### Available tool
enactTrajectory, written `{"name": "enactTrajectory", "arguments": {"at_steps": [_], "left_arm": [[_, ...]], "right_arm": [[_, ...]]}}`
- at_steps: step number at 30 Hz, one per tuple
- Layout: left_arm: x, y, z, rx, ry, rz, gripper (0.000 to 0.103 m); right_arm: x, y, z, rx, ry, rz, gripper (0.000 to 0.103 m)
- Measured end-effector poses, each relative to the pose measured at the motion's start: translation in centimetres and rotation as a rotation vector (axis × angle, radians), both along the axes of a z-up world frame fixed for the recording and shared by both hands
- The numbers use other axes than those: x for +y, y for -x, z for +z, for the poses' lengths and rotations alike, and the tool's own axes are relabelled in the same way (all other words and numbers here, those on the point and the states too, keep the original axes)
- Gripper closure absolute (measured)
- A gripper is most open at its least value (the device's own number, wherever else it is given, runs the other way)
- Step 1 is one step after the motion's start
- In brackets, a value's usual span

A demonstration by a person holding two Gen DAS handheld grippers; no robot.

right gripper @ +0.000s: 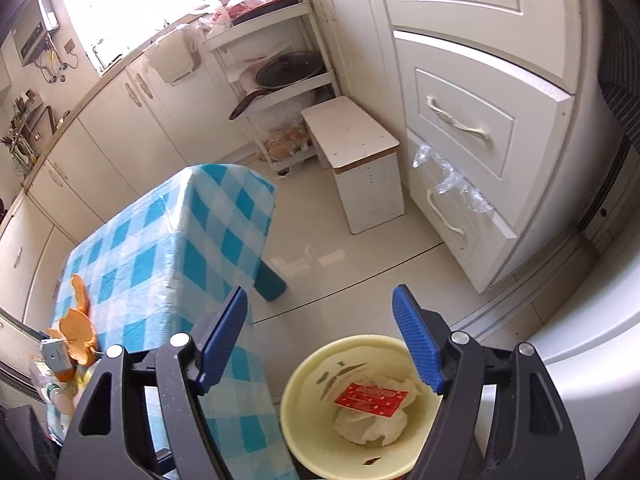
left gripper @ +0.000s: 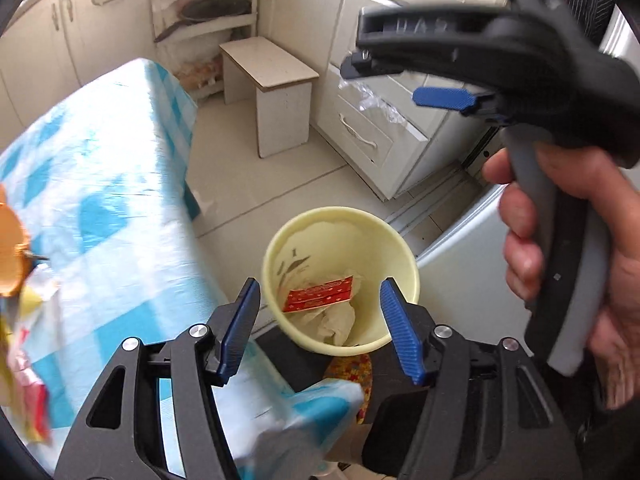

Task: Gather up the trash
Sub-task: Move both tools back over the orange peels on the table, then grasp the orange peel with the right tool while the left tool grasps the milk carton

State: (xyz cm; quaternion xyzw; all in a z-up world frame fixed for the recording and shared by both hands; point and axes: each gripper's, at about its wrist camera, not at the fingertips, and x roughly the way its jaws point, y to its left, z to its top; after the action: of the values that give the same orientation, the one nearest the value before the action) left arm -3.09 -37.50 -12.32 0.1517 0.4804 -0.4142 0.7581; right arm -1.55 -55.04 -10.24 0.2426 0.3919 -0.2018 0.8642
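A pale yellow bin (left gripper: 340, 232) (right gripper: 296, 396) stands on the floor by the corner of a table with a blue checked cloth (left gripper: 112, 184) (right gripper: 160, 248). Inside it lie a red wrapper (left gripper: 320, 294) (right gripper: 372, 398) and crumpled white tissue (left gripper: 338, 320) (right gripper: 372, 428). My left gripper (left gripper: 320, 320) hangs open over the bin with nothing between its fingers. My right gripper (right gripper: 320, 340) (left gripper: 384, 80), held in a hand, is higher up and also open and empty. Orange peel (right gripper: 76, 332) (left gripper: 12, 256), a small carton (right gripper: 56, 356) and wrappers (left gripper: 28, 380) lie on the table's near end.
A white stool (right gripper: 360, 148) stands on the tiled floor past the table. White drawers (right gripper: 460, 120) with clear plastic film (right gripper: 452, 180) are on the right, a rack with pans (right gripper: 288, 68) behind. A white appliance (right gripper: 580, 360) is close beside the bin.
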Motion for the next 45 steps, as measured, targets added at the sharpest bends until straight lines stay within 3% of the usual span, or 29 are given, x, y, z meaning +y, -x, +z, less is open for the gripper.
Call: {"name": "enactTrajectory", "arguments": {"at_steps": [8,10,14,19,24,28,33,41,45], "left_arm": [[11.9,-3.5,6.1,-0.078,0.067,0.141,0.038],[15.2,-4.6,7.6,-0.137,0.058,0.175,0.036],[21.7,-6.9,9.9,-0.321,-0.029,0.184,0.024],[26.2,-10.5,9.2,-0.398,-0.152,0.108,0.022],[27.1,-14.3,7.2,-0.386,-0.184,0.084,0.022],[26.2,-14.9,6.0,-0.416,-0.23,-0.002,0.022],[26.0,-15.3,4.8,-0.419,-0.27,-0.068,0.032],[25.8,-16.5,3.1,-0.397,-0.32,-0.067,0.068],[25.8,-16.3,3.2,-0.41,-0.317,-0.065,0.076]], "right_arm": [[4.8,-4.0,0.3,0.005,-0.013,0.131,0.031],[6.8,-5.4,0.3,0.01,-0.002,0.185,0.031],[11.3,-7.9,0.2,0.013,0.01,0.311,0.031],[16.7,-10.9,-0.5,0.024,0.025,0.454,0.031],[21.3,-13.5,-1.1,0.032,0.046,0.547,0.031],[23.2,-15.5,-2.1,0.046,0.031,0.57,0.031],[24.3,-17.2,-3.3,0.068,0.03,0.587,0.031],[25.2,-18.6,-4.3,0.091,0.023,0.599,0.031],[25.7,-18.9,-4.8,0.108,0.018,0.615,0.036]]}}
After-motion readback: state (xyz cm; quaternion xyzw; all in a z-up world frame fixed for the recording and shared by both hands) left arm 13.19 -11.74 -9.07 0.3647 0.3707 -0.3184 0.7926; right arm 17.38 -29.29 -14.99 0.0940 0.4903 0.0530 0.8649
